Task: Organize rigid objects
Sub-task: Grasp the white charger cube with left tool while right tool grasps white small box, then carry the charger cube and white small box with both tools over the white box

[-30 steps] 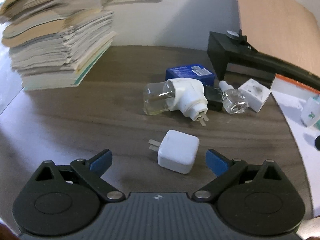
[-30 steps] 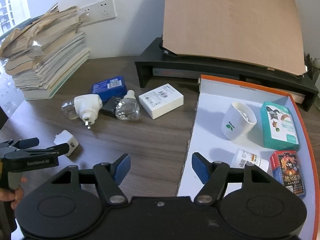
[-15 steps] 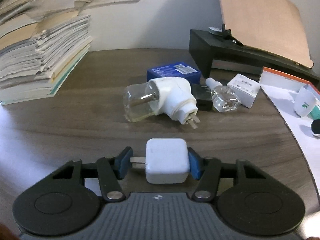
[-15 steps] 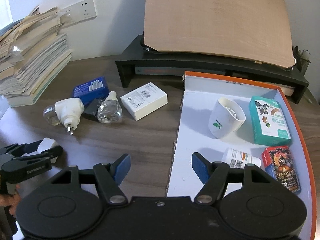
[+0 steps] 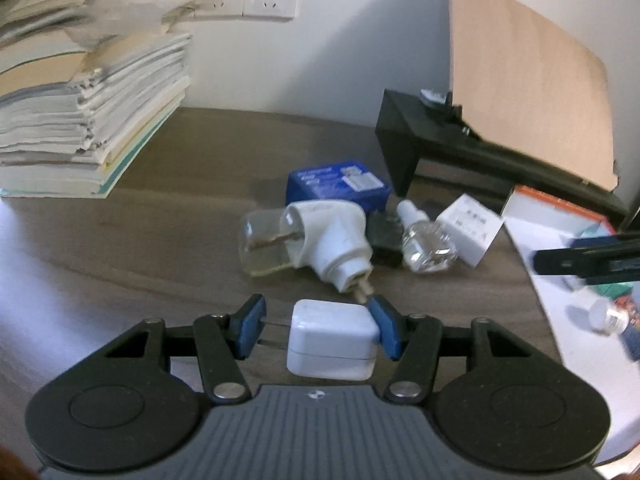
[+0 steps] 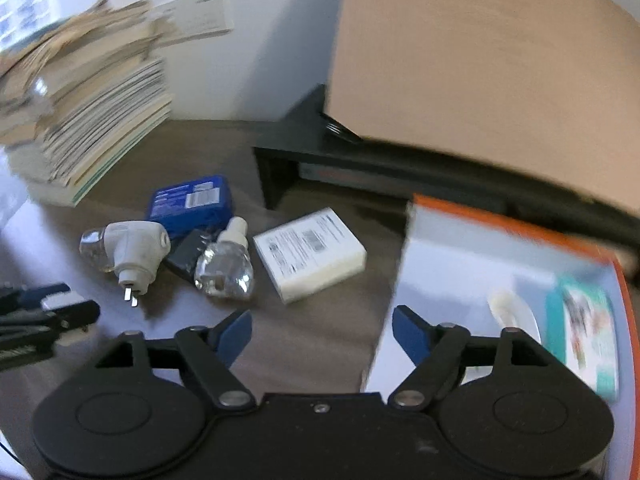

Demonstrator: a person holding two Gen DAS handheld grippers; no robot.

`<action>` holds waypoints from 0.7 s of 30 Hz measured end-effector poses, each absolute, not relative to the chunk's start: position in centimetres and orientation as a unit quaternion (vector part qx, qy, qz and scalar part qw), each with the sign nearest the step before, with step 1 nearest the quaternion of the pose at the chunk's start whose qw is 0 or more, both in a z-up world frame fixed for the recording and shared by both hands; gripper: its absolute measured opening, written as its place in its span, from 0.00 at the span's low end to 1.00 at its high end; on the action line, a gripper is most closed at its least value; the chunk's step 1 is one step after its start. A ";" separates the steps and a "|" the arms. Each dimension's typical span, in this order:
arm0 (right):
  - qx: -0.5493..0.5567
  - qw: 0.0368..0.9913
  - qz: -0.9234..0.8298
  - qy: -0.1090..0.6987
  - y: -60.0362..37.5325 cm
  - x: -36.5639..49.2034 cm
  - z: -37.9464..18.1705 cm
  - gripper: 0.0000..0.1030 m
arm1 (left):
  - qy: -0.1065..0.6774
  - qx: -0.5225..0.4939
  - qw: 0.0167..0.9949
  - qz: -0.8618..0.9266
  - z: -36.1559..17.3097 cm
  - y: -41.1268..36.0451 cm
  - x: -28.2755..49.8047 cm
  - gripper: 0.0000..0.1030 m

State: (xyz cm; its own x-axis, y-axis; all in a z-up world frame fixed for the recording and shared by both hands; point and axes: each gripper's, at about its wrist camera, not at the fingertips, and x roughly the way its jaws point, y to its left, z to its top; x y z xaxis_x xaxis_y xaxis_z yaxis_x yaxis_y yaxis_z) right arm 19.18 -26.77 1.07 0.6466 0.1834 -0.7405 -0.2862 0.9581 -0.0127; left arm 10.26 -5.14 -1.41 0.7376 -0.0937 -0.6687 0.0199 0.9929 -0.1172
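- The worktop (image 5: 168, 248) is a dark wood surface, and the loose items sit bunched near its middle, within easy reach of both hands.
- The orange-rimmed tray (image 6: 516, 220) lies at the right side and already holds a teal box (image 6: 588, 332) and a white cup, so I take it to be the collecting place for the rigid things.
- The right gripper (image 6: 322, 330) hangs empty over the worktop at the tray's near edge. Its jaws have just been opening wider with nothing between them, probably readying for one of the clustered items.
- The plug-in vaporiser (image 5: 320, 240) lies on its side, with a blue box (image 5: 340, 186), a clear refill bottle (image 5: 426, 242) and a white carton (image 5: 470, 230) just beside it.
- The left gripper (image 5: 318, 330) is clamped on the charger cube (image 5: 332, 340), one pad against the prong tips, the other against the opposite face, a grip that looks chosen to hold it across its length.
- The charger cube is small, white, glossy and round-cornered, with two flat metal prongs. It sits low over the worktop just in front of the vaporiser's plug; whether it is lifted clear I cannot tell.
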 end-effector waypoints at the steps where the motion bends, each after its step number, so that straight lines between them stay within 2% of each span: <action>1: -0.079 0.904 0.138 0.398 -26.6 19.9 1.0 0.90 | 0.360 -0.053 0.931 -0.030 -1.2 -5.2 10.2 0.57; 13: -0.157 0.859 0.257 0.413 -25.3 26.7 -1.3 0.99 | 0.359 -0.076 0.930 0.015 -0.2 -5.4 9.0 0.57; 17: -0.188 0.848 0.259 0.422 -24.7 28.2 -2.6 0.99 | 0.360 -0.082 0.929 0.031 0.0 -5.5 8.7 0.57; 21: -0.171 0.844 0.261 0.436 -24.7 29.3 -3.6 0.99 | 0.359 -0.084 0.928 0.042 0.2 -5.9 8.4 0.57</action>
